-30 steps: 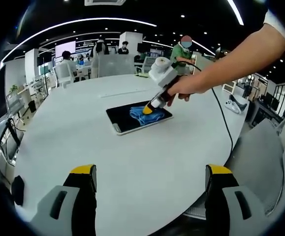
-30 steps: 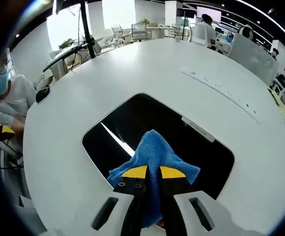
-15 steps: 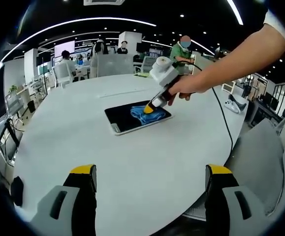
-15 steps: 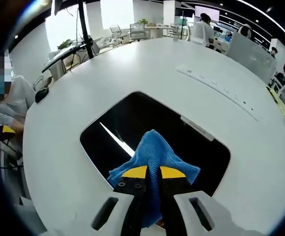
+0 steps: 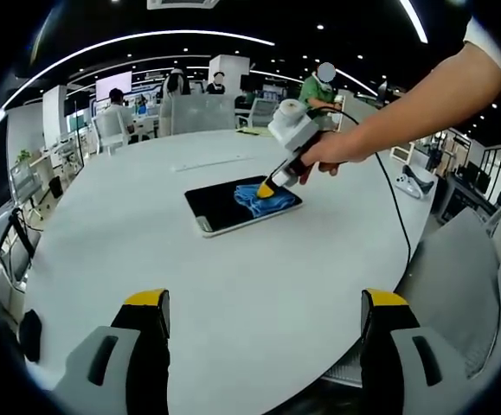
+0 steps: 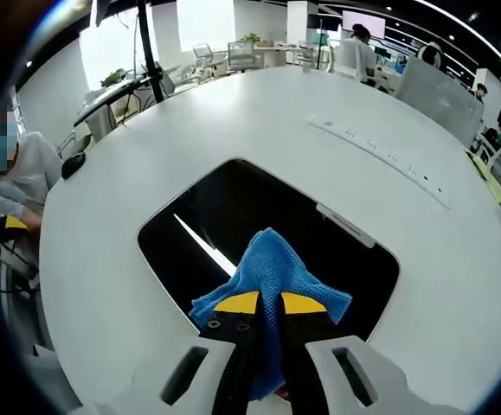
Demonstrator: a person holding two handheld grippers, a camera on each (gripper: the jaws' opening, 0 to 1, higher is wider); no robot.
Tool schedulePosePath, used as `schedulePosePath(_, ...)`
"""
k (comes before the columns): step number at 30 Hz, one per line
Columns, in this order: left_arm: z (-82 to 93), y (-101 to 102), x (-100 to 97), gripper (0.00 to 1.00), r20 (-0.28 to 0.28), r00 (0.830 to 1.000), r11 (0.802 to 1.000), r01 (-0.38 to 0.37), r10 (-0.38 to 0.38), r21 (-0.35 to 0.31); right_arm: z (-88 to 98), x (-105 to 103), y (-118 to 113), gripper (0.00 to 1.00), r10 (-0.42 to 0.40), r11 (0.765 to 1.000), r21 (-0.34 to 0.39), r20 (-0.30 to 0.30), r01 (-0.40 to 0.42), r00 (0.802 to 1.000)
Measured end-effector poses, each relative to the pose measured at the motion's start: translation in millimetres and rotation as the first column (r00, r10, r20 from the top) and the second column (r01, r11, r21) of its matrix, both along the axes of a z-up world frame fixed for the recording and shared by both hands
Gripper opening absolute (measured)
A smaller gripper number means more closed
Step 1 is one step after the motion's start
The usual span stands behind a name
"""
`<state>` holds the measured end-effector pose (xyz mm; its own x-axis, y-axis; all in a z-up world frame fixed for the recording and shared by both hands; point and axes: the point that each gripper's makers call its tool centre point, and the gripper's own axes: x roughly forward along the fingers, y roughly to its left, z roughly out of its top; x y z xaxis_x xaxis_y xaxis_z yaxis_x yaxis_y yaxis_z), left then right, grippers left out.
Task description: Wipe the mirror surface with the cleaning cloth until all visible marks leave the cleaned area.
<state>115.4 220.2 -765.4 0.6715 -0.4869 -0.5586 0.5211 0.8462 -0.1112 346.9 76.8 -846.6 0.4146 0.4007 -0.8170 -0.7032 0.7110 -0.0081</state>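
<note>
Left gripper view: the left gripper (image 5: 267, 316) is hovering over the white table (image 5: 233, 285) with its jaws standing wide apart, gripping nothing. Farther off, the right gripper (image 5: 267, 186) is pressing the blue cloth (image 5: 261, 197) onto the mirror (image 5: 224, 207); any marks are too small to make out.

Right gripper view: the right gripper (image 6: 269, 303) is clamping the cloth (image 6: 272, 272), its lower fold hidden between the jaws. The mirror (image 6: 233, 216) is reflecting dark, with one bright streak.

Big round white table (image 5: 233, 277), with a flat dark mirror (image 6: 233, 220) on it, blue cloth (image 6: 272, 268) on top.
</note>
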Motion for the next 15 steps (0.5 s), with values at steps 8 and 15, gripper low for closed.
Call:
schedulePosePath(8, -1.0, -1, -0.8, 0.92, -0.001, 1.000, 1.000, 0.006, -0.006, 0.002, -1.6, 4, -7, 0.03, -0.004, 1.000, -0.003, 0.002, 0.004, 1.000)
schedulePosePath(15, 0.4, 3, -0.5, 0.92, 0.000, 1.000, 1.000, -0.001, 0.001, 0.002, -3.9, 8, -12, 0.03, -0.001, 1.000, -0.009, 0.004, 0.001, 1.000)
